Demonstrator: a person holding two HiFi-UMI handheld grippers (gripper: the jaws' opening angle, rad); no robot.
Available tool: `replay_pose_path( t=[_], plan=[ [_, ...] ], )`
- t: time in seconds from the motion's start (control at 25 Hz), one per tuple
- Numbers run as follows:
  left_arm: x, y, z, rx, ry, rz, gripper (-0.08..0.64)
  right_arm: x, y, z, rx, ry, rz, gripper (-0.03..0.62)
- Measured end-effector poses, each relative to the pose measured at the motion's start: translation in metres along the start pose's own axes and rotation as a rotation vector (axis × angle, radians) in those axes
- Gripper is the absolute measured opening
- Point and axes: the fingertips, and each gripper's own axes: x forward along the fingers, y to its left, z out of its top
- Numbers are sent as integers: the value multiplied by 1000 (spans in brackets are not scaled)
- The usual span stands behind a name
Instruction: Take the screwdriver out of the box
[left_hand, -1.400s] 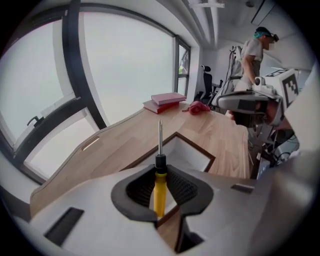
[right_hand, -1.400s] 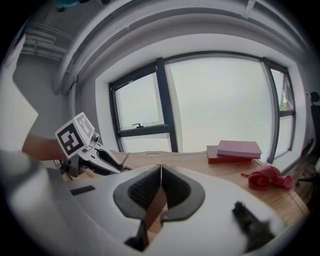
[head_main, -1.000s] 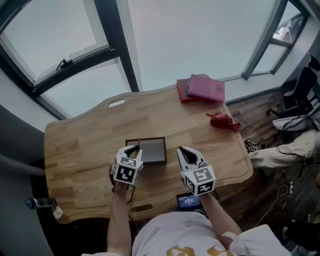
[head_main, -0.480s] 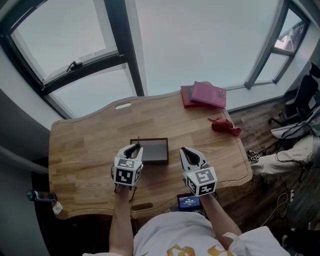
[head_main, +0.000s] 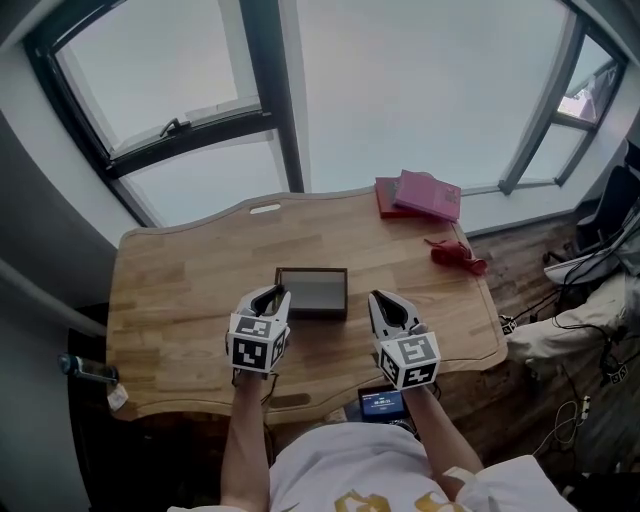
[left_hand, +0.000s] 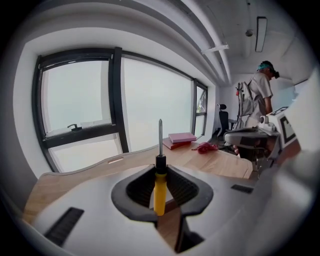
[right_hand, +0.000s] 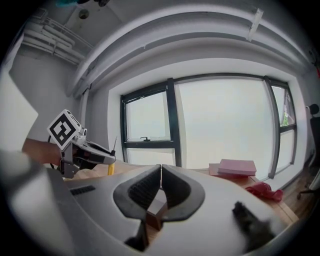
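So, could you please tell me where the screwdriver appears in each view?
Head view: at the left tool's tip, too small to make out.
Left gripper view: screwdriver at centre, upright between the jaws.
Right gripper view: far left, in the left tool.
Shared landmark: the pink books.

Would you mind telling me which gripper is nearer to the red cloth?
Right. The right gripper is beside the box, with the red cloth further back on its right; the left gripper, shut on the screwdriver, is at the box's other end, farther off.
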Motion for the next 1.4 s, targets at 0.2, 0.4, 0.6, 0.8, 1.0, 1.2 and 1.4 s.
replay_pose_path(
  t=[0.2,0.4,0.6,0.8,1.0,1.2,1.4],
  plan=[
    [-28,-9,-2,-34,-32,18,78,-22,6,3,-1,-16,-1,32],
    [-52,-14,-6,-31,-62,45,78,-36,17,1,-3,-27,11,32],
    [-83,-22,-13,-57,-108,106,78,-57,33,2,-17,-45,40,32],
    [-118,-48,-23,-100,-155,128,78,-96,49,6,-29,-54,47,32],
    [-148,-78,-33,-102,-183,131,78,-134,61,8,-43,-82,47,32],
    [-168,-96,-44,-201,-222,118,78,-162,71,1,-48,-91,48,32],
    [-181,-106,-40,-168,-246,135,78,-176,75,4,-60,-103,49,32]
  ],
)
